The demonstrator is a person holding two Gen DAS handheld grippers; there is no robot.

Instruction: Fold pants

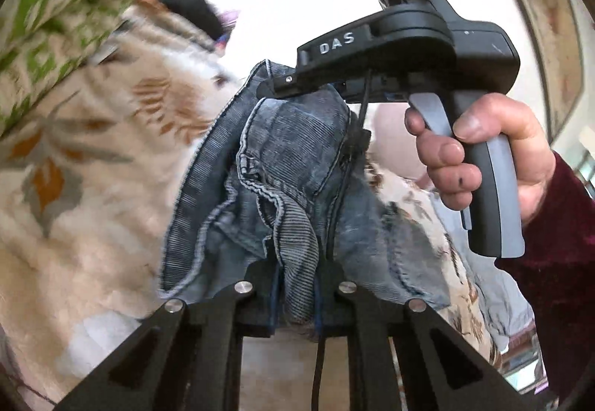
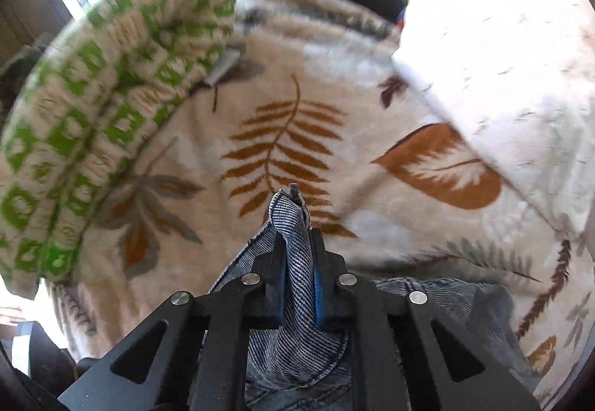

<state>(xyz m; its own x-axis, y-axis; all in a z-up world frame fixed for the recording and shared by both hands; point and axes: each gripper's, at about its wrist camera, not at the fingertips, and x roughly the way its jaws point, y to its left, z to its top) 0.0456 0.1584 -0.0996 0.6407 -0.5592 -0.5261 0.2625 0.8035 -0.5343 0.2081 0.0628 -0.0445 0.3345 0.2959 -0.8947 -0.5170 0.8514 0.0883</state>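
Here, left gripper (image 1: 297, 284) and right gripper (image 2: 299, 273) each pinching ribbed grey denim pants (image 1: 282, 158), fleecy leaf-print blanket (image 2: 282, 136).

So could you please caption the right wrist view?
Right gripper shut on a fold of jeans above a leaf-print blanket.

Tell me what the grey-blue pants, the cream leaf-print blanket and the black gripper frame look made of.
Grey-blue pants: looks like washed denim, matte; diagonal twill ribs, stitched seams, faded patches.
Cream leaf-print blanket: probably plush fleece; fuzzy nap, soft-edged print.
Black frame of the right gripper: seems moulded or printed plastic, matte, with shiny metal pins; metal not excluded.
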